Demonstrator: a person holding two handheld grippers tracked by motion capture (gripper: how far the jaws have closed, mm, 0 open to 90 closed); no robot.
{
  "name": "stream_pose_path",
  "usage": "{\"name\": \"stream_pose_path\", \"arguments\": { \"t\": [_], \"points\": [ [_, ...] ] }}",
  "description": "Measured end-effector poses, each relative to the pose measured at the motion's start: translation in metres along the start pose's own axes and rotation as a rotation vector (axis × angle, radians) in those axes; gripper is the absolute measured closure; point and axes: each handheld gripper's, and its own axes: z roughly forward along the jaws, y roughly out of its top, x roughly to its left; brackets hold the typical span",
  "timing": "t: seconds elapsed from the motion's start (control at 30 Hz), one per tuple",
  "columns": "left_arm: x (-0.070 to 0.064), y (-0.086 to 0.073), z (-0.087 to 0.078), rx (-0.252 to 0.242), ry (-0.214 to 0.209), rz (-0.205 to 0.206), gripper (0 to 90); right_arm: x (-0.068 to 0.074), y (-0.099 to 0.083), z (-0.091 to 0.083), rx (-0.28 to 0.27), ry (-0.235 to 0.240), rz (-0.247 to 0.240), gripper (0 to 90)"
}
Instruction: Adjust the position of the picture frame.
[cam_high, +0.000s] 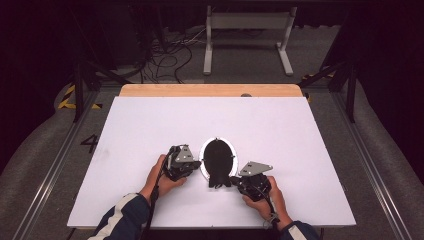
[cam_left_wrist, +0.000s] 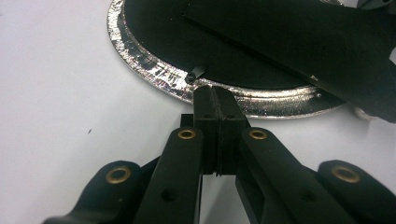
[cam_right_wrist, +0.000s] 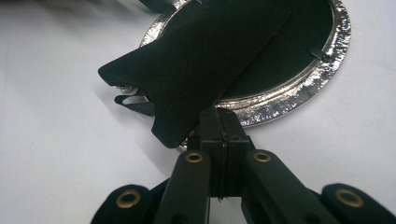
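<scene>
My left gripper has its jaws pressed fully together, nothing visibly between them, the tips right at the silver rim of the oval frame; I cannot tell whether they touch it. In the left gripper view the frame lies at twelve o'clock from the tips, its black back panel facing up, with a small black tab just past the tips at eleven o'clock. My right gripper is closed the same way, jaws flat against each other, tips at the frame's rim. The black stand flap slants up from ten to twelve o'clock, its edge just beside the tips. On the white table, the frame sits between both grippers, left gripper at nine, right gripper at five.
</scene>
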Motion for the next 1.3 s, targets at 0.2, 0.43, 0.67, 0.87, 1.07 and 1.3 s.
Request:
{"name": "stream_pose_path", "arguments": {
  "t": [0.2, 0.43, 0.67, 0.87, 1.07, 1.3],
  "points": [
    [0.001, 0.000, 0.001, -0.007, 0.000, -0.008, 89.7, 0.000, 0.000, 0.000, 0.001, 0.005, 0.006, 90.0],
    [0.003, 0.003, 0.003, -0.001, 0.011, -0.003, 89.8, 0.001, 0.000, 0.001, -0.008, 0.017, 0.028, 90.0],
    [0.002, 0.002, 0.002, -0.009, 0.013, -0.007, 89.8, 0.001, 0.000, 0.001, -0.008, 0.013, -0.017, 90.0],
    [0.003, 0.002, -0.008, -0.038, 0.012, -0.005, 89.5, 0.000, -0.001, 0.001, -0.011, 0.013, -0.035, 89.3],
    [-0.002, -0.004, -0.032, -0.060, 0.035, 0.035, 88.0, -0.002, -0.002, -0.004, -0.016, 0.011, -0.044, 87.4],
    [-0.007, -0.035, -0.079, -0.104, 0.054, 0.046, 81.2, -0.009, -0.003, -0.017, -0.028, 0.035, -0.028, 82.6]
  ]
}}
